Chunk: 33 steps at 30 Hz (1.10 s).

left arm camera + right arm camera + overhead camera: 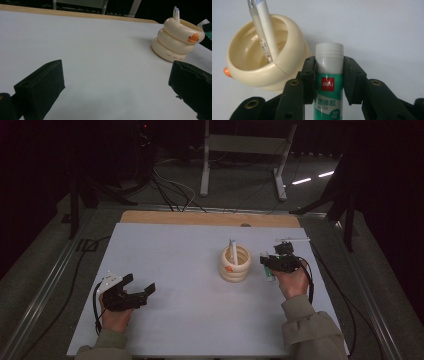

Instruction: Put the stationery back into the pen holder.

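Observation:
A cream ringed cup with an orange duck bill (235,263) (177,40) (262,60) stands right of the table's middle, with a white pen (232,249) (176,13) (263,32) leaning in it. Just right of the cup, my right gripper (270,263) (329,67) is shut on a glue stick (270,275) (329,82) with a white cap and green label. Whether the stick rests on the table I cannot tell. My left gripper (141,287) (117,75) is open at the front left, nothing between its jaws, far from the cup.
The white table top (180,250) has a wooden strip (200,218) along its far edge. A thin white stick-like thing (292,240) lies at the back right near the edge. Cables and a metal stand (245,150) are on the floor beyond.

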Each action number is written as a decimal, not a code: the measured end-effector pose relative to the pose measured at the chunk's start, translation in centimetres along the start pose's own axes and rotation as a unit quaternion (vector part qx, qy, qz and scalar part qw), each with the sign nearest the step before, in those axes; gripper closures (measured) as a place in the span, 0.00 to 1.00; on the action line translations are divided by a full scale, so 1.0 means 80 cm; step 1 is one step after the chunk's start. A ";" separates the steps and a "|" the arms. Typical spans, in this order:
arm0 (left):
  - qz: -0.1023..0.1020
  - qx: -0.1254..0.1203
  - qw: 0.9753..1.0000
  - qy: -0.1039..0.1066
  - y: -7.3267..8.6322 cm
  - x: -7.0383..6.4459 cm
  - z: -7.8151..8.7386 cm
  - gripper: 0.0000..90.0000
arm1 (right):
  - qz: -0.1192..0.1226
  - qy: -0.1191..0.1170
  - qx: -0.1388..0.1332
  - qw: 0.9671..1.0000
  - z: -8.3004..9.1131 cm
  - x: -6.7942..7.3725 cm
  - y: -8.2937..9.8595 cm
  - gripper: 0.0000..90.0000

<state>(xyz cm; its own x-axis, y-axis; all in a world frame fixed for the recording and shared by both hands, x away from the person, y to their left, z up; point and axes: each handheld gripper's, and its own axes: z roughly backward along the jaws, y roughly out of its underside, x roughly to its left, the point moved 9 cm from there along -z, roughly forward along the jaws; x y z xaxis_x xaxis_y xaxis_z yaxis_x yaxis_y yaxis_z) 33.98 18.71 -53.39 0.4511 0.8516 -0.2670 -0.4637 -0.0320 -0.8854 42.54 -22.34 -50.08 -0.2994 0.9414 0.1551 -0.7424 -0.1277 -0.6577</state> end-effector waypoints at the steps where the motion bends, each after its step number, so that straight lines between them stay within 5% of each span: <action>1: 0.000 0.000 1.000 0.000 0.000 0.000 0.000 0.01 | -0.001 0.000 -0.002 1.000 0.002 0.001 -0.002 0.73; 33: 0.003 0.000 1.000 0.001 0.001 0.001 0.000 0.01 | 0.017 -0.019 -0.052 0.998 0.020 0.026 -0.062 0.73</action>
<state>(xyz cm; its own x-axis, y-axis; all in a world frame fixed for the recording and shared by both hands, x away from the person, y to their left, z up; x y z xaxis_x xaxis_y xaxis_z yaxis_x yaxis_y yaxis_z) 34.00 18.78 -53.46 0.4494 0.8508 -0.2724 -0.4657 -0.0371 -0.8842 44.62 -20.27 -45.32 -0.3467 0.9246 0.1578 -0.6657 -0.1240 -0.7359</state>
